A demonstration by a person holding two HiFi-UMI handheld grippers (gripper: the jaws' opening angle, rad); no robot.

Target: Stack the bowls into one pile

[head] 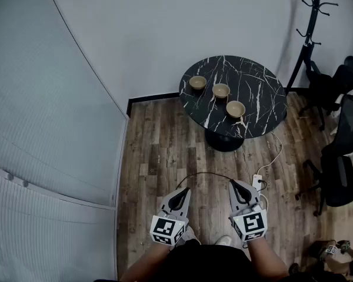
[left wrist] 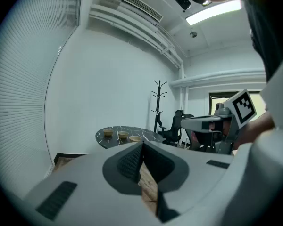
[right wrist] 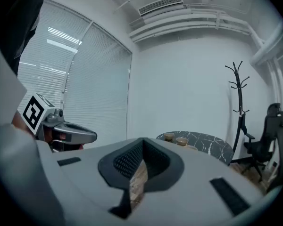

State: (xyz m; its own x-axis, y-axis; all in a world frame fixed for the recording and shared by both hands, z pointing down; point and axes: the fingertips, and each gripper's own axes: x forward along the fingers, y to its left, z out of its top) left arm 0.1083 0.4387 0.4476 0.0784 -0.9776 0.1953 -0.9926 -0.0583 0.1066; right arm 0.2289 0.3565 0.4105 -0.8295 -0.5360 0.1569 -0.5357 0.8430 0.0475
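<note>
Three small tan bowls stand apart in a slanted row on a round black marble table [head: 253, 98]: a left bowl [head: 197, 83], a middle bowl [head: 221, 90] and a right bowl [head: 236, 108]. They show far off in the left gripper view as bowls [left wrist: 123, 134] and in the right gripper view as bowls [right wrist: 181, 140]. My left gripper [head: 183, 191] and right gripper [head: 235, 185] are held side by side over the wood floor, well short of the table. Both are shut with nothing between the jaws.
A grey wall and a blinds-covered window run along the left. A black coat stand [head: 309, 34] rises right of the table, with black office chairs [head: 338, 175] further right. A white power strip and cable [head: 258, 181] lie on the floor near the table base.
</note>
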